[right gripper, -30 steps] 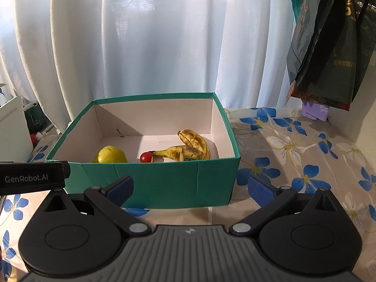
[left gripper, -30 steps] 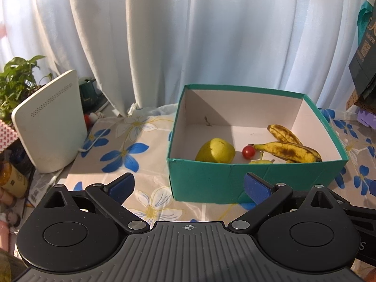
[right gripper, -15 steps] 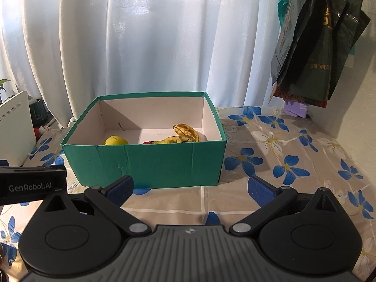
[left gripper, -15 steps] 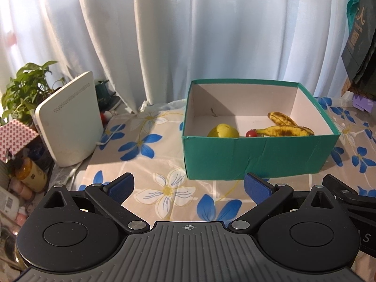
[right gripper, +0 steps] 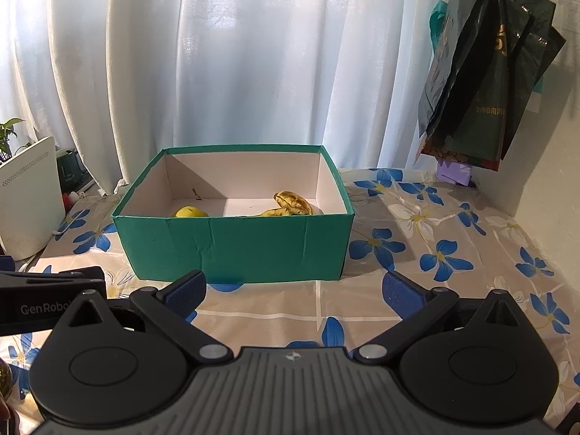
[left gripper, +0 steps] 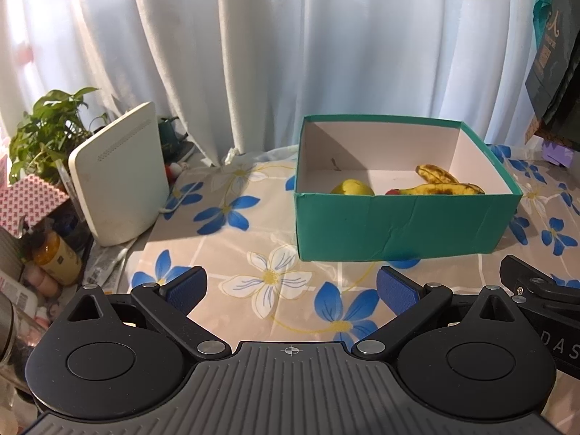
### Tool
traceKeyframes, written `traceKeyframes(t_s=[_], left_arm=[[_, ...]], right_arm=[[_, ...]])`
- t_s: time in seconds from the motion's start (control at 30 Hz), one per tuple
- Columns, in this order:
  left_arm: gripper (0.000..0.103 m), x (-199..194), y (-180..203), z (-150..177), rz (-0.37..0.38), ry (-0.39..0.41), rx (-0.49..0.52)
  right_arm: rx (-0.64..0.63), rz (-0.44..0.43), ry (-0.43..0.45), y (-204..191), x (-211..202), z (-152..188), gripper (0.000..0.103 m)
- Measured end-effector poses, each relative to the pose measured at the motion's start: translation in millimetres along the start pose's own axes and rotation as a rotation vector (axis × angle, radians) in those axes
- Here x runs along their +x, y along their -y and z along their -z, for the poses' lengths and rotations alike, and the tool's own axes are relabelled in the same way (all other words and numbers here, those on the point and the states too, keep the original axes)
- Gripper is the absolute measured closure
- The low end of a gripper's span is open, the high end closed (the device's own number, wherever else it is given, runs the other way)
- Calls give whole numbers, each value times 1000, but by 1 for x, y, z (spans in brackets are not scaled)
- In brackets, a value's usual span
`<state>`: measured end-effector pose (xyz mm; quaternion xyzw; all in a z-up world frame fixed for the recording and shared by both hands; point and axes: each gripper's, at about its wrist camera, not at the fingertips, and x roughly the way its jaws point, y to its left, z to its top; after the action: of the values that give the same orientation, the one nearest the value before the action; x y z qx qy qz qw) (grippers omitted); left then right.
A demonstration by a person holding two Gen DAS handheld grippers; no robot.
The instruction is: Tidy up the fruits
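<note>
A green cardboard box [left gripper: 406, 228] [right gripper: 235, 246] stands open on the flowered tablecloth [left gripper: 253, 239]. Inside it lie a yellow pear [left gripper: 351, 187] [right gripper: 190, 212], a small red tomato [left gripper: 392, 192] and two spotted bananas [left gripper: 440, 185] [right gripper: 291, 204]. My left gripper [left gripper: 291, 288] is open and empty, low over the cloth in front of the box's left corner. My right gripper [right gripper: 293, 290] is open and empty, in front of the box's near wall. The box wall hides the lower part of the fruit.
A white router-like device [left gripper: 119, 185] stands at the left with a potted plant [left gripper: 43, 134], jars [left gripper: 59, 257] and clutter near the table's left edge. Dark bags [right gripper: 485, 83] hang at the right. White curtains [right gripper: 235, 54] close the back.
Both grippers have pulled back from the box and sit lower; the box looks smaller and farther, and less of the fruit shows over its near wall. Both stay open.
</note>
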<state>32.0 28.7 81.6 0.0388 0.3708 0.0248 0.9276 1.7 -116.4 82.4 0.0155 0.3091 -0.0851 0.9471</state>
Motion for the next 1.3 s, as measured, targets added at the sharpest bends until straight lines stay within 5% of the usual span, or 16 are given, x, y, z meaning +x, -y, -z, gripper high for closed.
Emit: traceKeyframes(t_s=[1.3], left_arm=[[1, 12, 17, -14, 16, 46, 23]], right_arm=[[15, 9, 32, 11, 11, -17, 0]])
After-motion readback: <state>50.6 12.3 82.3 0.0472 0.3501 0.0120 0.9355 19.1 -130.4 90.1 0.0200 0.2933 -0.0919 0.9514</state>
